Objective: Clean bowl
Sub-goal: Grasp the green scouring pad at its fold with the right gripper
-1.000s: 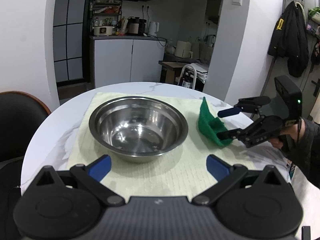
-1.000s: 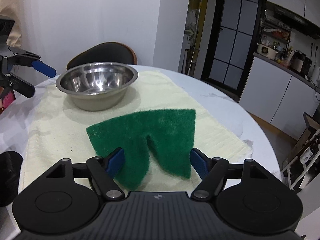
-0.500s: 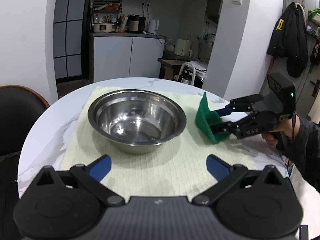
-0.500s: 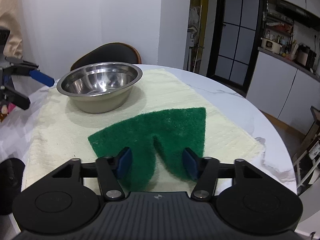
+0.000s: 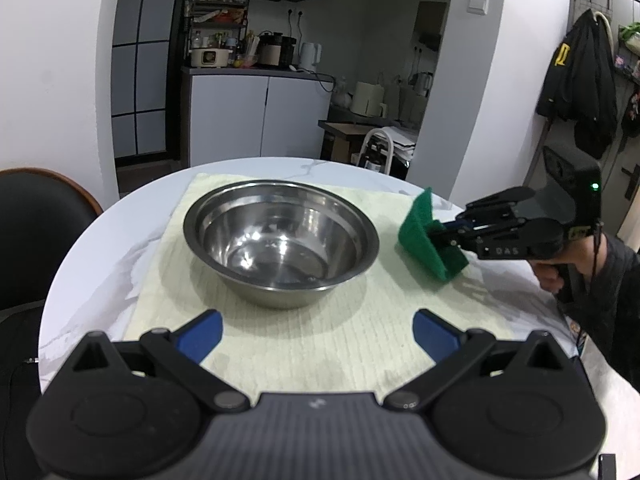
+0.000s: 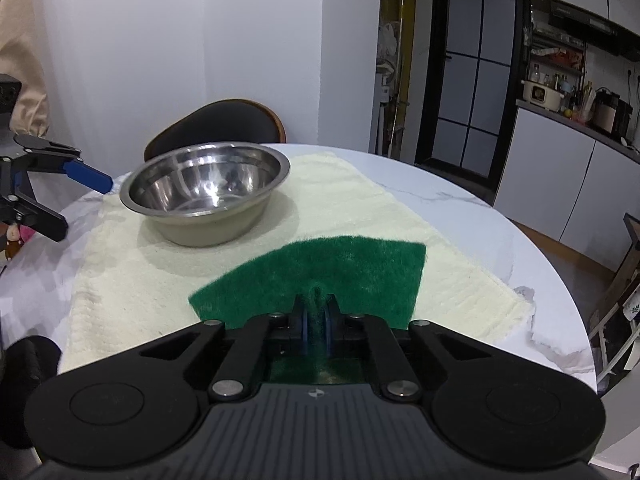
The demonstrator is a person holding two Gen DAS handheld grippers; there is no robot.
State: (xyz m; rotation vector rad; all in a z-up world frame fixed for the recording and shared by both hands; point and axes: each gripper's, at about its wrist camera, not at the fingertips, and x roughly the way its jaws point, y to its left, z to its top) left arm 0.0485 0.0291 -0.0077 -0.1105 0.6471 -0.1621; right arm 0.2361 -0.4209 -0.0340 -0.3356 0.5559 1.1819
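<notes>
A steel bowl (image 5: 281, 243) stands upright on a cream towel (image 5: 320, 344) on a round white table; it also shows in the right wrist view (image 6: 204, 196). My right gripper (image 6: 316, 322) is shut on a green scouring pad (image 6: 340, 276), pinching its near edge so the pad folds up; from the left wrist view this gripper (image 5: 444, 236) holds the pad (image 5: 424, 236) to the right of the bowl, apart from it. My left gripper (image 5: 316, 334) is open and empty, just in front of the bowl; it appears in the right wrist view (image 6: 52, 196) left of the bowl.
A black chair (image 6: 224, 124) stands behind the table on the bowl's far side. The towel (image 6: 360, 216) covers most of the table's middle. The table's marble edge (image 6: 540, 264) lies to the right of the pad. A kitchen counter (image 5: 256, 80) is far behind.
My right gripper's fingers have closed fully on the green pad, bunching and lifting its near edge. The left gripper stays open and has shifted slightly closer to the bowl.
</notes>
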